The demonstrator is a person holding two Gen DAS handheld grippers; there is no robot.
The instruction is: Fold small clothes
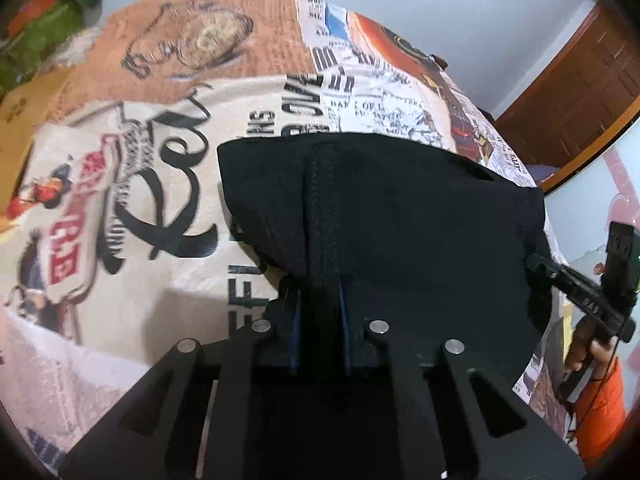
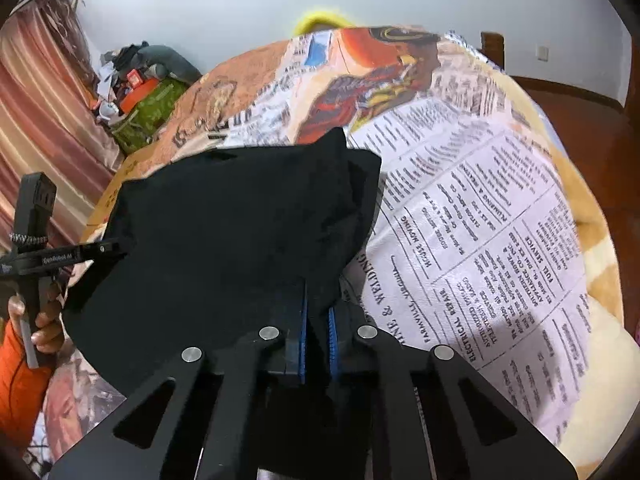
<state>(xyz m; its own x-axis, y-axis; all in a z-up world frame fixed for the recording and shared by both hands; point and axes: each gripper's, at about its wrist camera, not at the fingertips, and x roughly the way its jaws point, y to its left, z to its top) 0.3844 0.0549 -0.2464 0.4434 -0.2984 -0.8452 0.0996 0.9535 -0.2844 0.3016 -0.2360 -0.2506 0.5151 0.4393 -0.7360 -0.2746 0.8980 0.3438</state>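
Observation:
A small black garment [image 1: 400,216] hangs stretched between my two grippers above a blanket printed like newspaper [image 1: 160,128]. My left gripper [image 1: 320,292] is shut on the garment's near edge, its blue pads pinching a thick seam. In the right wrist view my right gripper [image 2: 316,312] is shut on the other corner of the same black garment [image 2: 224,232]. The right gripper also shows at the right edge of the left wrist view [image 1: 536,264], gripping the cloth. The left gripper shows at the left of the right wrist view [image 2: 116,248].
The printed blanket [image 2: 480,208] covers the whole work surface. A yellow object [image 2: 320,20] peeks over its far edge. A green bag and clutter [image 2: 148,104] sit by the pink curtain at far left. A wooden door [image 1: 580,92] stands at right.

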